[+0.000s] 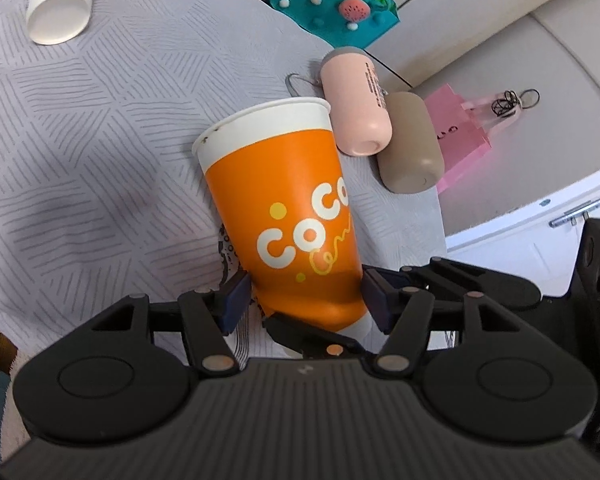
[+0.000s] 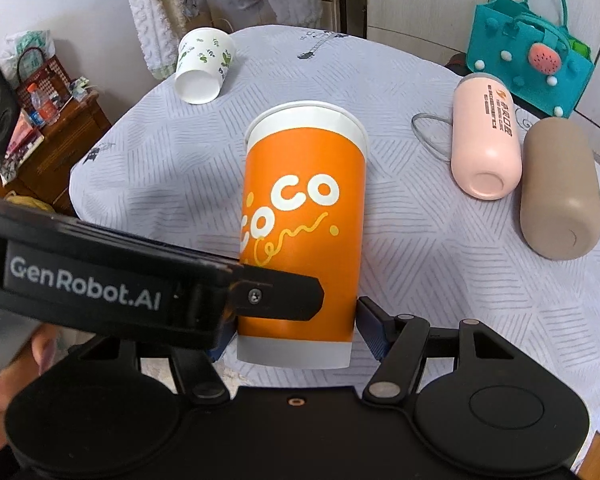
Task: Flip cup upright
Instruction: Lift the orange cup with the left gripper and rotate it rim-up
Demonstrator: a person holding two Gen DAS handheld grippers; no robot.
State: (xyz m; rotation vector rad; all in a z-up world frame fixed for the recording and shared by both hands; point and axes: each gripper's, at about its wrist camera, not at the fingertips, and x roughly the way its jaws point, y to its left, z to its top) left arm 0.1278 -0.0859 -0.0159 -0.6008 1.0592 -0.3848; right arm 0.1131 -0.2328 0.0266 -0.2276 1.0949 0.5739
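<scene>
The orange cup (image 2: 302, 236) stands near the middle of the table (image 2: 440, 264), rim up, its white base band low between both grippers. The right gripper (image 2: 292, 332) has a blue pad (image 2: 370, 330) touching the cup's side at 3 o'clock; the other pad is hidden behind the left gripper's arm, so I judge it is grasping the cup, not firmly proven. The left gripper (image 1: 306, 300) has its blue pads on both sides of the cup's foot, but whether they press or only stand beside I cannot tell. The cup looks slightly tilted in the left wrist view. To do this step well, I would settle the base flat on the cloth, then let go slowly, one gripper first. The pink bottle (image 2: 486, 140) and brown bottle (image 2: 560, 192) lie at 2 o'clock, the small white cup (image 2: 204, 68) at 11 o'clock.
</scene>
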